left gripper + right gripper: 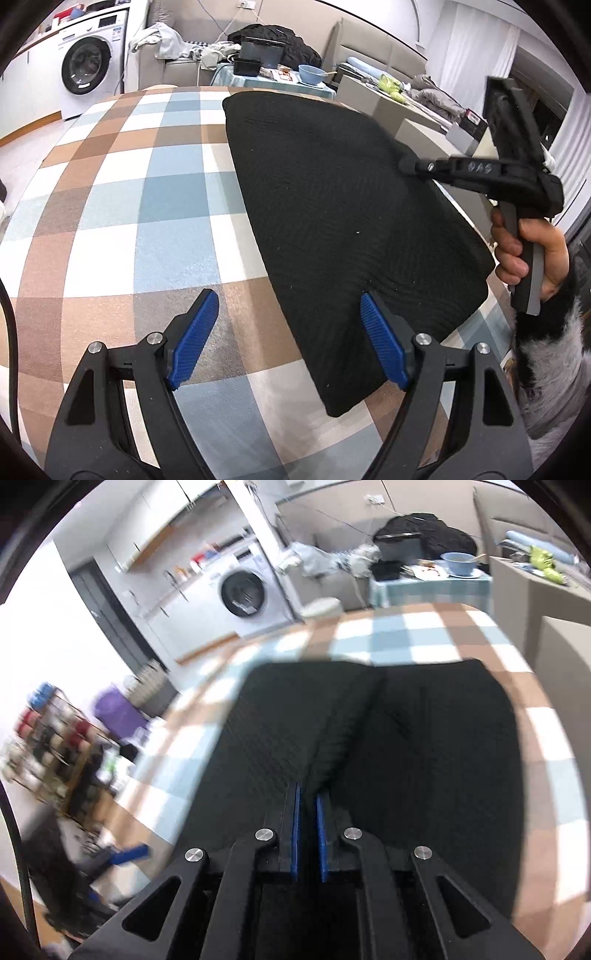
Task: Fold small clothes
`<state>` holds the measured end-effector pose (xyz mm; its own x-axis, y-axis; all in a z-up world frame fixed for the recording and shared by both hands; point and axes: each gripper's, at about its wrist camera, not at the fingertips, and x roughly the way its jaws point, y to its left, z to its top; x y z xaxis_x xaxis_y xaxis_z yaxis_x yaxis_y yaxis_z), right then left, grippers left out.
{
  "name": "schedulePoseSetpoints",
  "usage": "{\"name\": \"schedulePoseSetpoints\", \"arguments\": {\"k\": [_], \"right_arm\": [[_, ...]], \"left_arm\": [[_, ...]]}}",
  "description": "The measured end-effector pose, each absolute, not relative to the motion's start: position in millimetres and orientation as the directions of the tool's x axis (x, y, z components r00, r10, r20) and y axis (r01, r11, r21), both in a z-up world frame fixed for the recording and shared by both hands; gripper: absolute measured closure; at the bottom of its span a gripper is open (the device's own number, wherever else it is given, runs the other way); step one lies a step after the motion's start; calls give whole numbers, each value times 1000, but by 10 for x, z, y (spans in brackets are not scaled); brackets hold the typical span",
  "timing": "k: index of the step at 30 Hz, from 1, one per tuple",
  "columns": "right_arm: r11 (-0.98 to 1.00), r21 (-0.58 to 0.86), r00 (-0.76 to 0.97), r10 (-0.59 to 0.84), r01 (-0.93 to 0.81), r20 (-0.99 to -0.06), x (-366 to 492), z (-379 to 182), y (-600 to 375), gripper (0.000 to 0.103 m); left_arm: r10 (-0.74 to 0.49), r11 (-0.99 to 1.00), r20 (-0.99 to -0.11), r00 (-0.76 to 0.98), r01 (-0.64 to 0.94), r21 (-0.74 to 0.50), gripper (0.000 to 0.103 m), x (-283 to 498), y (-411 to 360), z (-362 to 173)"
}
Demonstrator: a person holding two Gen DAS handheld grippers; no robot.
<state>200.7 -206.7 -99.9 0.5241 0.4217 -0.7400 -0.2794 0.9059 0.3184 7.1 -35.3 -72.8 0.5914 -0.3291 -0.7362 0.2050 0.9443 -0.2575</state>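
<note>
The black garment [343, 229] lies spread on the checked cloth [147, 192] that covers the counter. Its fabric has a fine ribbed or waffle texture, and it is laid mostly flat.

Left hand-held gripper [288, 339]: jaws wide apart, holding nothing. The garment sits ahead of it and toward its right side. The right blue pad [384, 347] is over the garment's near edge; whether it touches the fabric cannot be determined. The left blue pad is over bare checked cloth.

Right hand-held gripper [308, 830]: jaws drawn nearly together, pinching a raised ridge of the black garment between the blue pads. In the right wrist view, which is motion-blurred, the ridge runs forward from the fingertips, with flat fabric on either side of it. In the left wrist view, this hand-held gripper [406, 164] meets the garment at its right edge, ahead and to the right of the left one. The person's right hand [524, 251] grips its handle.

Beyond the counter, ahead of both hand-held grippers, stand a washing machine [88, 66], a sofa with a dark pile of clothes [273, 40], and a blue bowl [310, 74] on a small table.
</note>
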Motion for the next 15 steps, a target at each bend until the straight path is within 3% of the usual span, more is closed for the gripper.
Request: {"name": "schedulePoseSetpoints", "arguments": {"k": [6, 11, 13, 14, 15], "right_arm": [[846, 437, 407, 531, -307, -743, 1748, -1179, -2092, 76], [795, 477, 343, 597, -376, -725, 1175, -1178, -2090, 74], [821, 417, 390, 558, -391, -733, 1040, -1150, -2061, 80], [829, 388, 415, 544, -404, -729, 1012, -1122, -2037, 94], [829, 383, 432, 545, -408, -719, 988, -1092, -2021, 95]], "left_arm": [[-316, 949, -757, 572, 208, -239, 26, -28, -414, -793], [-335, 942, -752, 568, 218, -255, 26, -110, -431, -801], [-336, 942, -750, 570, 224, -251, 26, -120, -455, -786], [-341, 940, -748, 569, 228, -255, 26, -121, -460, -778], [-347, 938, -745, 570, 231, -260, 26, -125, -466, -766]]}}
